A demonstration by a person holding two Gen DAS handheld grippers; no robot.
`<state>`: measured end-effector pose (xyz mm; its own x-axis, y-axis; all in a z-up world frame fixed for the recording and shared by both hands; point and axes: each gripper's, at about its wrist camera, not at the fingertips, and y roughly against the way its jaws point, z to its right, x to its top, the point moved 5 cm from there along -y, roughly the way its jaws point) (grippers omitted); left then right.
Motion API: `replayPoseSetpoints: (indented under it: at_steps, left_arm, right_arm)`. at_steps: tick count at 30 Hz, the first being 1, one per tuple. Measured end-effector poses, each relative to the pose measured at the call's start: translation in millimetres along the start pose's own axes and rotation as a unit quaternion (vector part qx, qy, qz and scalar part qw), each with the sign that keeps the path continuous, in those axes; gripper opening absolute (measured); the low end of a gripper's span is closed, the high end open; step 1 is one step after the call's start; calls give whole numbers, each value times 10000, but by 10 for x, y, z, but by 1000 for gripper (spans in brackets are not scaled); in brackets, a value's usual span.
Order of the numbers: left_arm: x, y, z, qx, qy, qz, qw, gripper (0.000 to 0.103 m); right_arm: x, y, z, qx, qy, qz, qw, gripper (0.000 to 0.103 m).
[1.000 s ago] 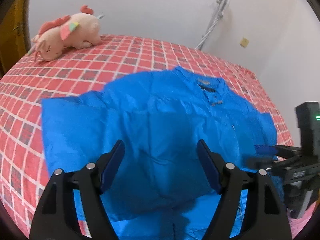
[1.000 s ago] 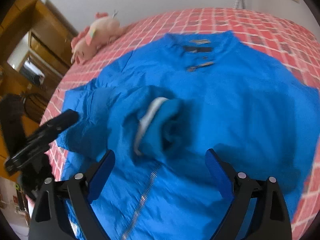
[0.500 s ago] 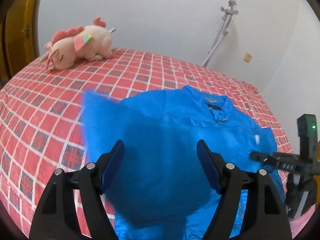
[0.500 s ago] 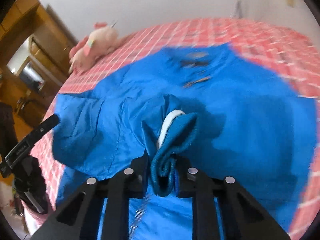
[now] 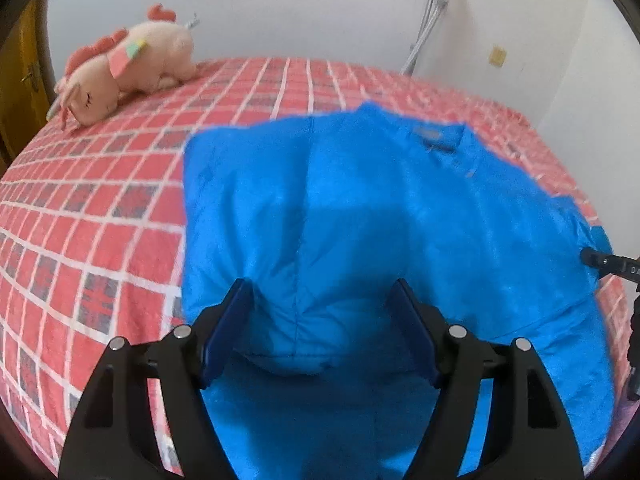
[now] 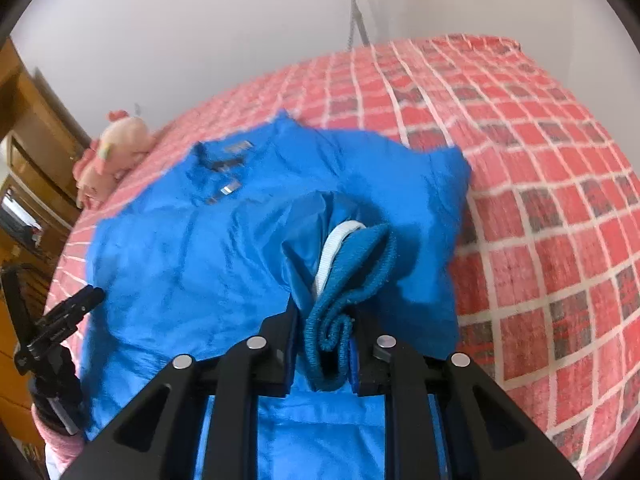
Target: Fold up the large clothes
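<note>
A bright blue puffy jacket [image 5: 400, 200] lies front up on the red checked bed [image 5: 100, 200], collar toward the far wall. My left gripper [image 5: 320, 288] stands wide, its pads pressing the sides of a thick fold of the jacket's left part, which bulges between them. The right wrist view shows my right gripper [image 6: 326, 312] clamped on the jacket's ribbed knit cuff [image 6: 360, 264], white lining showing; its jaws are opening slightly with the cuff still between them. The sleeve rises from the jacket [image 6: 200, 260] to that grip. Each gripper shows at the other view's edge.
A pink plush toy [image 5: 120, 76] lies at the bed's far left corner. A metal hose [image 5: 428, 20] runs up the white wall behind the bed. Wooden furniture [image 6: 24, 140] stands past the bed's left side. Bare bedspread [image 6: 540, 200] stretches to the right of the jacket.
My right gripper closed on the cuff and carried it rightward across the jacket. The jacket's spread left sleeve came in over the body with my left gripper, leaving a straight left edge.
</note>
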<state>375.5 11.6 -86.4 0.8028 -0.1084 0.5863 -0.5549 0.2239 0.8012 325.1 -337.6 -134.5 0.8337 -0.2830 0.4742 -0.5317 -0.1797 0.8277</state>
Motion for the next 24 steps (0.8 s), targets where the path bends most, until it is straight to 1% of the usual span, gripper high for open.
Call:
replayPoseSetpoints:
  at_steps: [2, 5, 7, 8, 9, 10, 12, 14, 16, 18, 21, 22, 24]
  left_arm:
    - [-24, -77, -2, 64, -66, -69, 9999, 72]
    - [-28, -80, 10, 182, -143, -30, 9997, 72]
    - [-17, -22, -17, 202, -59, 21, 9998, 72]
    - [-10, 38, -18, 213, 7, 66, 9998, 72]
    - [7, 109, -11, 185, 77, 138, 9997, 72]
    - [30, 239, 22, 34, 125, 306, 9994, 72]
    - [52, 371, 115, -92, 87, 485, 9987, 72]
    - [27, 442, 245, -119, -39, 600, 9981, 72]
    - [-15, 393, 361, -111, -203, 553, 9982, 72]
    - [-56, 294, 419, -60, -321, 440, 9985, 72]
    - [-102, 74, 406, 31, -335, 144, 9993, 72]
    - [-112, -7, 382, 37, -339, 53, 9994, 73]
    - [-118, -81, 355, 20, -364, -28, 9993, 74]
  right_arm:
    - [-11, -59, 28, -20, 16, -29, 10000, 26]
    - [-13, -63, 41, -4, 30, -16, 10000, 28]
    - [-18, 19, 63, -14, -31, 81, 10000, 35]
    - [-19, 104, 69, -34, -49, 164, 9998, 36]
    - [-10, 258, 54, -146, 9, 409, 9991, 36]
    - [-4, 377, 24, -234, 72, 577, 9980, 37]
    - [-6, 606, -104, -415, 251, 955, 9942, 38]
    - [-21, 662, -277, -313, 470, 1068, 9927, 38]
    - [-79, 546, -454, -99, 687, 879, 9937, 38]
    - [-136, 359, -551, -51, 837, 639, 9944, 38]
    - [-197, 54, -525, -415, 887, 349, 9946, 37]
    - [-195, -14, -513, -465, 885, 298, 9945, 34]
    - [-205, -148, -475, -436, 896, 198, 9948, 34]
